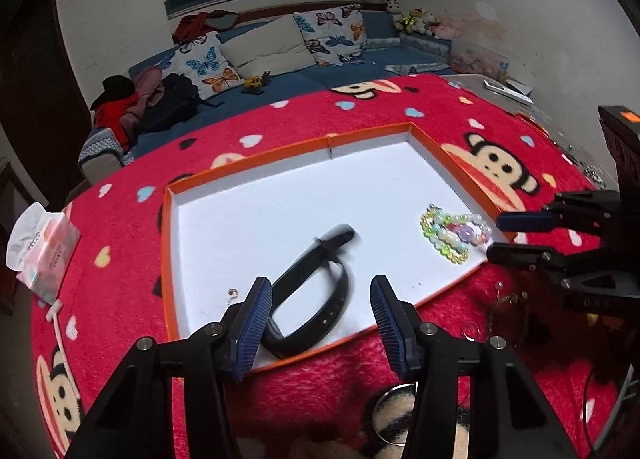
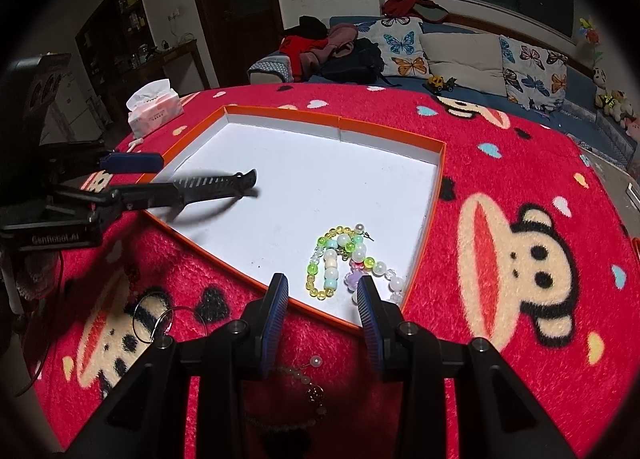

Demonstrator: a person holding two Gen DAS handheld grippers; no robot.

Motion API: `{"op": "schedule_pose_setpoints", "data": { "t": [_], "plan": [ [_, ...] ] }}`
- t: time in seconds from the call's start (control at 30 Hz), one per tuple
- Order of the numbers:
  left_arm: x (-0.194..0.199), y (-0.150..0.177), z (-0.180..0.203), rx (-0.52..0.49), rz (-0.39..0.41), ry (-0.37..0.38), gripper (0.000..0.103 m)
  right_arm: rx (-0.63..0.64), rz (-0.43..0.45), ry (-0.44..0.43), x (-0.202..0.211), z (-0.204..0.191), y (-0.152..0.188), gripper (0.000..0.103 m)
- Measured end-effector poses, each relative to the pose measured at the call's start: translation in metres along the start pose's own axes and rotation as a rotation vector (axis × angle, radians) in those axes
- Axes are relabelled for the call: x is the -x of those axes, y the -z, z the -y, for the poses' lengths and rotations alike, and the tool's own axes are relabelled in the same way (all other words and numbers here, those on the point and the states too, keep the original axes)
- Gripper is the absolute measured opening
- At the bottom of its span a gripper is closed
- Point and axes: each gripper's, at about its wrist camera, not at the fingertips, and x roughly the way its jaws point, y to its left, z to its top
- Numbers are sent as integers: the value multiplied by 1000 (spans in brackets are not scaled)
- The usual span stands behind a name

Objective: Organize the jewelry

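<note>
An orange-rimmed white tray [image 1: 288,151] [image 2: 440,163] lies on the red cartoon blanket. A black wristband [image 1: 316,291] lies in the tray's near part, blurred, between my open left gripper's [image 1: 320,299] fingers; whether it touches them I cannot tell. It also shows in the right wrist view [image 2: 216,183]. Colourful bead bracelets [image 1: 456,231] [image 2: 344,259] lie in the tray's right corner. My right gripper [image 2: 322,293] is open and empty at the tray's edge, just short of the beads. A pale bead bracelet [image 2: 304,383] lies on the blanket under it.
Metal rings [image 2: 152,323] [image 1: 392,415] lie on the blanket outside the tray. A small ring [image 1: 233,292] lies in the tray's near left. A tissue pack [image 1: 44,251] [image 2: 154,107] sits at the table's left. A sofa with butterfly cushions [image 1: 280,43] stands behind.
</note>
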Motion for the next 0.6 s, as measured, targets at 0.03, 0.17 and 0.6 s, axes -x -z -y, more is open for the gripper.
{"op": "schedule_pose_setpoints", "data": {
  "t": [0.03, 0.17, 0.6],
  "plan": [
    [-1, 1, 0, 4, -4, 11, 55, -1, -2, 1, 0, 0, 0, 40],
    [0, 6, -4, 17, -7, 10, 55, -3, -4, 5, 1, 0, 1, 40],
    [48, 52, -2, 5, 9, 6, 56, -6, -6, -1, 17, -2, 15, 40]
  ]
}}
